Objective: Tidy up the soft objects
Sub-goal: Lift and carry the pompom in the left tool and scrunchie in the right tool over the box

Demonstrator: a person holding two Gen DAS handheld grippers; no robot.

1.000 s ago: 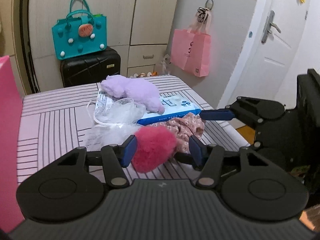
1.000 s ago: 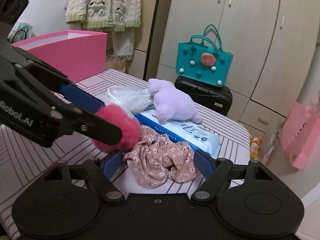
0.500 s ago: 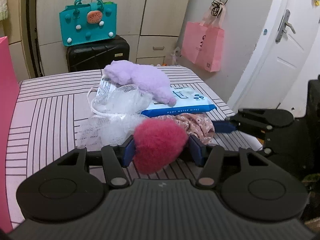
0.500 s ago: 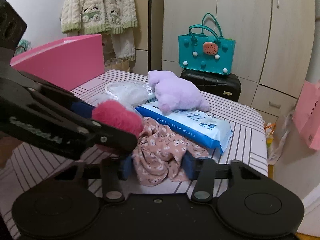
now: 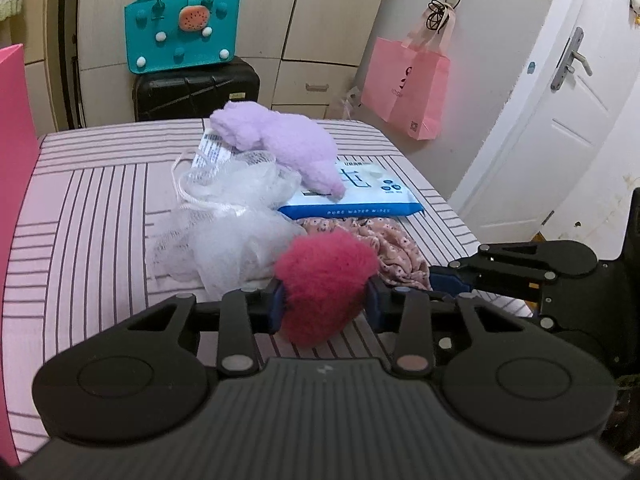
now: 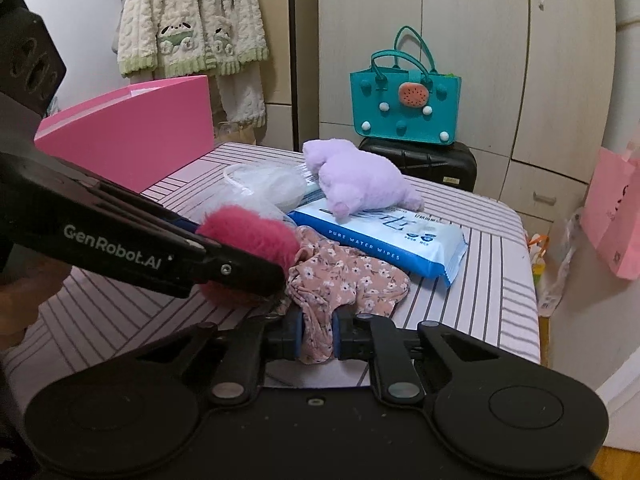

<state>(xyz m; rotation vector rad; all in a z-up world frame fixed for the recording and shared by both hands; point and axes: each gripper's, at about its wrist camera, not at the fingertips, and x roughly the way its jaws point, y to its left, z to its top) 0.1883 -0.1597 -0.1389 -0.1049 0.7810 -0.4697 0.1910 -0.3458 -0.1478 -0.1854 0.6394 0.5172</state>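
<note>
Room: pale wardrobe doors (image 6: 472, 60); a white door (image 5: 560, 120), seen by the left wrist camera only; a cream knitted garment (image 6: 192, 20) hanging, seen by the right wrist camera only.

Striped pink cover (image 5: 92, 216): carried all the soft items.

Pink box (image 6: 132, 136): stood at the cover's far left edge.

Black suitcase (image 5: 196, 92), teal bag (image 5: 182, 32) on top: beyond the far edge. Pink paper bag (image 5: 408, 88) hung on the wall.

Wipes pack (image 6: 384, 236), blue and white: near the right edge, under the lilac plush (image 5: 280, 144).

White mesh puffs (image 5: 236, 220): just left of the pack.

Floral fabric (image 6: 344, 280): near edge, one fold pinched fast between the right gripper (image 6: 317, 336)'s pads; this clamp showed only in the right view.

Magenta pom-pom (image 5: 324, 280): near edge, touching the fabric, squeezed between the pads of the left gripper (image 5: 325, 304), whose jaws were closing.
</note>
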